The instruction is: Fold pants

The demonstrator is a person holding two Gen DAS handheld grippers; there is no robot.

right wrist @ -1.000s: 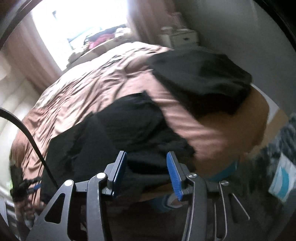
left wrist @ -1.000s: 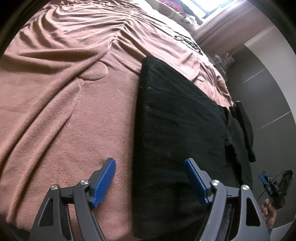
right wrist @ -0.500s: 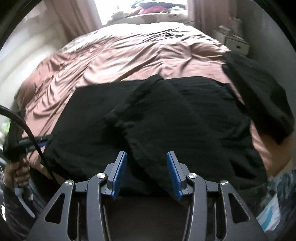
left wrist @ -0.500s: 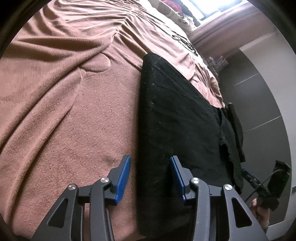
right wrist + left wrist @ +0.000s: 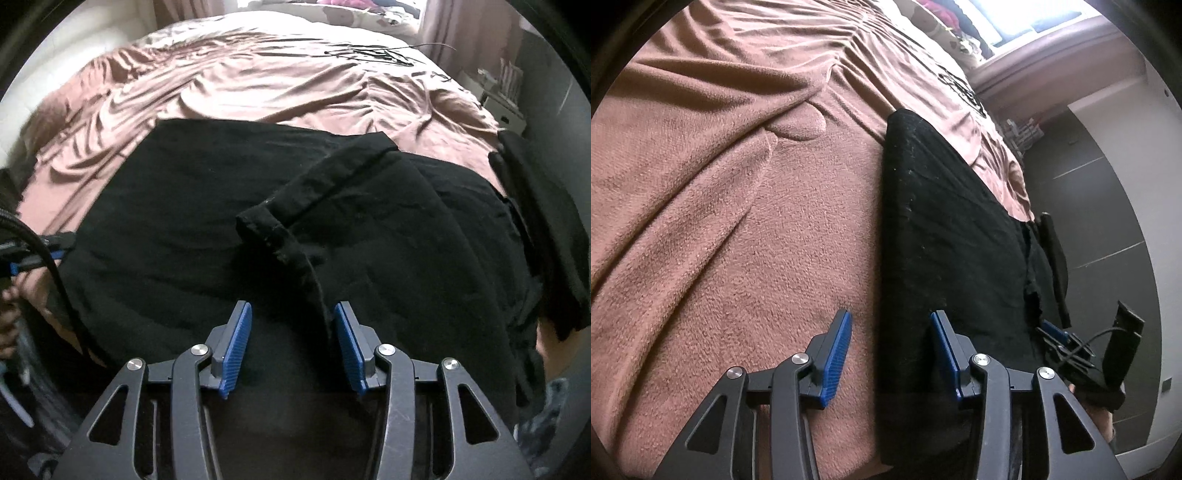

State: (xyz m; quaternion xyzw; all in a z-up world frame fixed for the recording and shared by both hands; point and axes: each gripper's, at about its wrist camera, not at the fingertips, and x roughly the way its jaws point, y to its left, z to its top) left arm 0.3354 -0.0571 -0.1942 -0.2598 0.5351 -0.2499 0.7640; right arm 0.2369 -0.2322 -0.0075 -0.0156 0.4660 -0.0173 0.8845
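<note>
Black pants (image 5: 945, 236) spread flat across the near side of a bed covered by a wrinkled pinkish-brown blanket (image 5: 738, 206), one long straight edge running from about 12 o'clock down to 6 o'clock in the left wrist view. Left gripper (image 5: 890, 350) poised low at 6 o'clock, straddling that edge: one blue pad over bare blanket, the other over black cloth. Fingers apart, having just been closing, with the pants' edge lying between them but not visibly pinched by either pad. At 4 o'clock in the same view, the other gripper, held in a hand and trailing a black cable.

From the right wrist, the pants (image 5: 184, 229) filling the centre, a cuffed leg end (image 5: 321, 188) folded back over the rest, pointing toward 1 o'clock, its frayed edge trailing down toward 6 o'clock. Right gripper (image 5: 291, 343) at 6 o'clock over dark cloth, fingers apart, the frayed edge passing close to the right-hand pad; contact impossible to tell. A second black garment (image 5: 546, 236) draped over the bed's edge at 3 o'clock. At 9 o'clock, a hand (image 5: 9, 317) on the other tool, a black cable (image 5: 48, 266) curving past it. Curtains and a bright window at 12 o'clock; a white nightstand (image 5: 506, 99) at 2 o'clock.
</note>
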